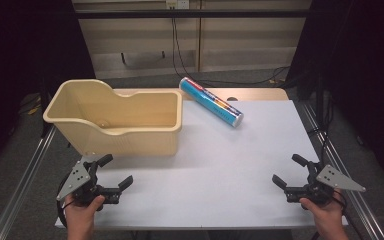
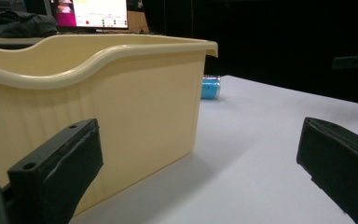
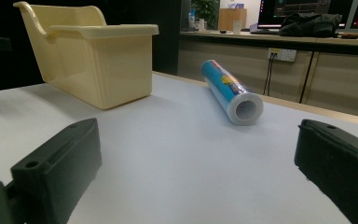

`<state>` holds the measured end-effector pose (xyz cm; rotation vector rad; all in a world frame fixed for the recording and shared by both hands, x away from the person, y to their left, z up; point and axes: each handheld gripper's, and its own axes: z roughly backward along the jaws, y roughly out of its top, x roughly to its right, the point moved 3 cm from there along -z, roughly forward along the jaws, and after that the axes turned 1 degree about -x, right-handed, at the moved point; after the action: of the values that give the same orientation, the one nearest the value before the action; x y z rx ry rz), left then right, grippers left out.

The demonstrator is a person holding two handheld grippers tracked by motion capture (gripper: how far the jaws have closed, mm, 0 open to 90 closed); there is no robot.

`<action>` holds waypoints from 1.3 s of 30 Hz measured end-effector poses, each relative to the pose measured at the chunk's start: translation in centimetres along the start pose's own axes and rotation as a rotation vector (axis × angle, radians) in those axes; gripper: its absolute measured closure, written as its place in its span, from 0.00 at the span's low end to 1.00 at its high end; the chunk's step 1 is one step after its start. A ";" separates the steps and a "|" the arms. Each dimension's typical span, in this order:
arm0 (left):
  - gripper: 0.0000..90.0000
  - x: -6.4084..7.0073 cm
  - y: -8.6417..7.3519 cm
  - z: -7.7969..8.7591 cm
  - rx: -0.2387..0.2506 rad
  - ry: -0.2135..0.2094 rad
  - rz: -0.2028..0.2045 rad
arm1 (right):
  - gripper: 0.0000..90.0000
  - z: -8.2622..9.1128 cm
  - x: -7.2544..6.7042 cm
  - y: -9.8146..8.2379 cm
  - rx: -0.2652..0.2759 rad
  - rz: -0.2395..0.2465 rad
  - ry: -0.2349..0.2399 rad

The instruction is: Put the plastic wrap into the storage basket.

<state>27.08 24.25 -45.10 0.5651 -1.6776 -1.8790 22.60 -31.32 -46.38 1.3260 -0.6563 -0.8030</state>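
High view shows my left gripper [image 1: 116,172] and right gripper [image 1: 289,170] both spread open and empty; beyond the cream bin [image 1: 115,116], that light, slippery roll [image 1: 211,102] looks best grasped mid-length.

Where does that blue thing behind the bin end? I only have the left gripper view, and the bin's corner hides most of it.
Observer: It is a long roll lying flat on the table, running diagonally from the bin's far right corner toward the right side.
Operator: Does it touch the bin?
Observer: No. In the high view a strip of table separates it from the cream bin.
Operator: Anything inside the bin?
Observer: From above, the part of its inside that shows is empty.
Operator: What is my other hand doing?
Observer: The right gripper sits at the table's near right corner, jaws open with nothing between them, aimed toward the roll's open end.
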 end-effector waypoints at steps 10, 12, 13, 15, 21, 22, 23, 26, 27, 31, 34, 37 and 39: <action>0.00 0.2 0.0 0.0 -0.003 -0.004 -0.004 | 0.00 -0.4 -0.1 0.0 -0.009 0.001 0.000; 0.00 0.2 -0.1 -0.1 -0.006 -0.007 -0.004 | 0.00 -0.6 -0.1 0.1 -0.014 0.004 -0.003; 0.00 0.2 -0.1 -0.1 -0.006 -0.007 -0.004 | 0.00 -0.6 -0.1 0.1 -0.014 0.004 -0.003; 0.00 0.3 -0.1 -0.1 -0.009 -0.006 -0.007 | 0.00 -1.0 -0.3 0.2 -0.023 0.007 -0.009; 0.00 0.3 0.0 -0.1 -0.006 -0.009 -0.001 | 0.00 -2.7 -0.9 0.6 -0.079 0.027 -0.030; 0.00 0.2 -0.1 -0.1 -0.010 -0.010 -0.007 | 0.00 -3.1 -1.0 0.6 -0.089 0.029 -0.031; 0.00 0.2 -0.1 -0.1 -0.010 -0.010 -0.007 | 0.00 -3.3 -1.0 0.6 -0.099 0.031 -0.034; 0.00 0.3 -0.1 -0.3 -0.012 -0.013 -0.003 | 0.00 -4.2 -1.2 0.7 -0.129 0.033 -0.047; 0.00 0.3 -0.1 -0.3 -0.014 -0.015 -0.003 | 0.00 -4.4 -1.2 0.7 -0.133 0.030 -0.046; 0.00 0.4 -0.1 -0.5 -0.014 -0.023 -0.001 | 0.00 -5.6 -1.1 0.8 -0.156 0.018 -0.052; 0.00 0.5 -0.2 -0.6 -0.020 -0.027 -0.004 | 0.00 -6.5 -0.9 1.1 -0.166 0.010 -0.059; 0.00 0.5 -0.2 -0.7 -0.024 -0.030 -0.007 | 0.00 -7.2 -0.6 1.5 -0.179 0.011 -0.063; 0.00 0.5 -0.2 -0.7 -0.023 -0.030 -0.007 | 0.00 -7.9 -0.4 1.9 -0.192 0.024 -0.061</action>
<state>27.14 23.43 -45.34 0.5367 -1.6721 -1.9182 28.97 -26.30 -45.61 1.1210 -0.6256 -0.8677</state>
